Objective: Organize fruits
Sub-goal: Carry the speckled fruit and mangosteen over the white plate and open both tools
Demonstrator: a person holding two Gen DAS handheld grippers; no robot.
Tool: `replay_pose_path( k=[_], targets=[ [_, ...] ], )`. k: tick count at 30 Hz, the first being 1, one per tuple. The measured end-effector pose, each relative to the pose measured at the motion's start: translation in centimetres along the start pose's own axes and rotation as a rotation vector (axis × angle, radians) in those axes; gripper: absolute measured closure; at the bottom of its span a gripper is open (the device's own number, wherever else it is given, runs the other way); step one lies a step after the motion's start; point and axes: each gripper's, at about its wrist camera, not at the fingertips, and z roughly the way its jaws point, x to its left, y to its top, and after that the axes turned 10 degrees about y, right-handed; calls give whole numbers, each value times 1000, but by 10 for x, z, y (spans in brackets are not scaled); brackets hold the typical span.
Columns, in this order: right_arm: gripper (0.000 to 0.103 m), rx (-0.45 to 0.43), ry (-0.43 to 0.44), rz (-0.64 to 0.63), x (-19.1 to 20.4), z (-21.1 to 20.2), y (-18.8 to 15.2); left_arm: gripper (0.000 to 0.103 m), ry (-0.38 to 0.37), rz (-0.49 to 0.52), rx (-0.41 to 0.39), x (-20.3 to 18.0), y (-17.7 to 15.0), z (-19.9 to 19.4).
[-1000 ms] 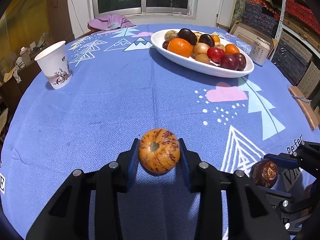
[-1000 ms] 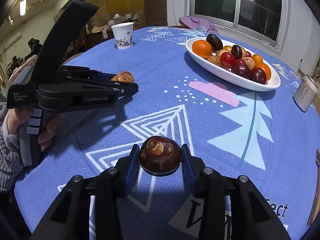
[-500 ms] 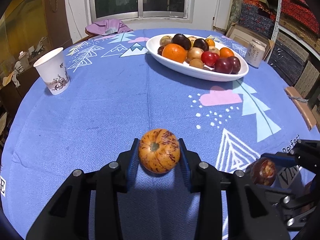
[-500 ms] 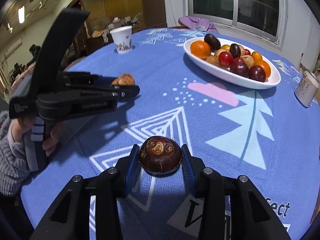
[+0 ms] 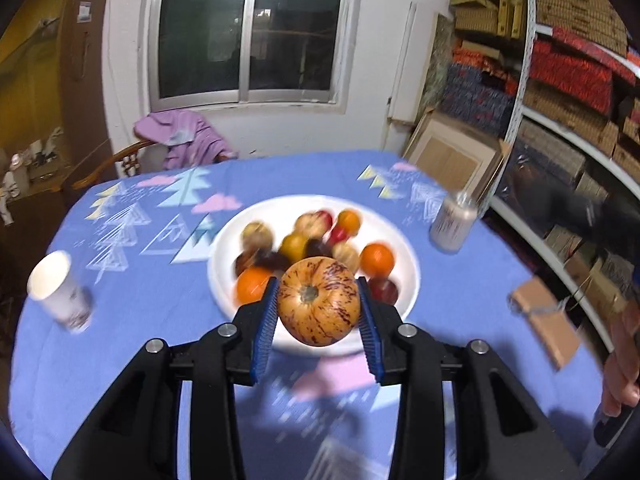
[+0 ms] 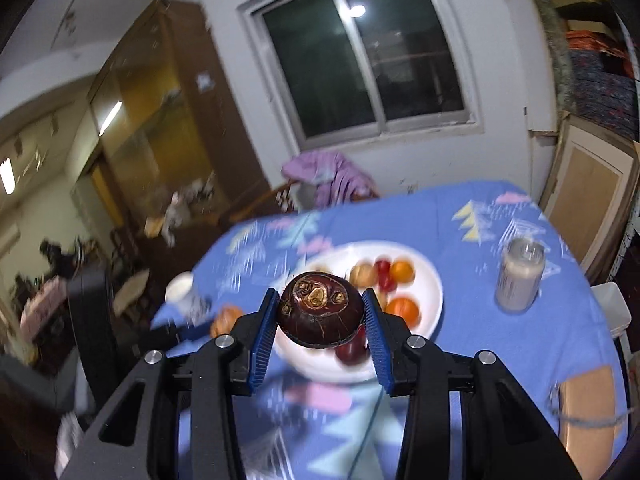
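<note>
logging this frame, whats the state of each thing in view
left gripper: shut on the speckled orange fruit, above the table
right gripper: shut on the dark brown fruit, above the table
white plate: on the blue tablecloth, piled with fruit
paper cup: upright
jar: upright

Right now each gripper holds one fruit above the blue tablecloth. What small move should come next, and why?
Probably carry both forward and down toward the white oval plate. The left gripper clamps the orange fruit with red speckles, the right gripper clamps the dark maroon round fruit, and both are in front of the plate, not yet in it.
</note>
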Motion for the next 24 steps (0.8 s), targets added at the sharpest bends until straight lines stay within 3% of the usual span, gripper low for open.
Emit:
replay_pose_path(
  k=[5,13,15,22,23,24],
  targets=[
    [60,-22,-1,87,-31,47,22,66,-2,-24,34,-13,7,43],
    [60,130,-55,162,-85,151,6,66,7,-34,154,2,-10,111],
    [60,165,-84,168,-92,163,-1,65,-26,-52,155,5,-10,115],
    [60,204,-144,197,-112,183,-15,64,-23,-44,151,7,-12,114],
    [60,201,-145,197,-113,184,-17,62,-21,-47,152,7,-12,113],
    [59,205,-145,193,-114,186,-18,53,-29,-52,152,8,-11,113]
  ],
)
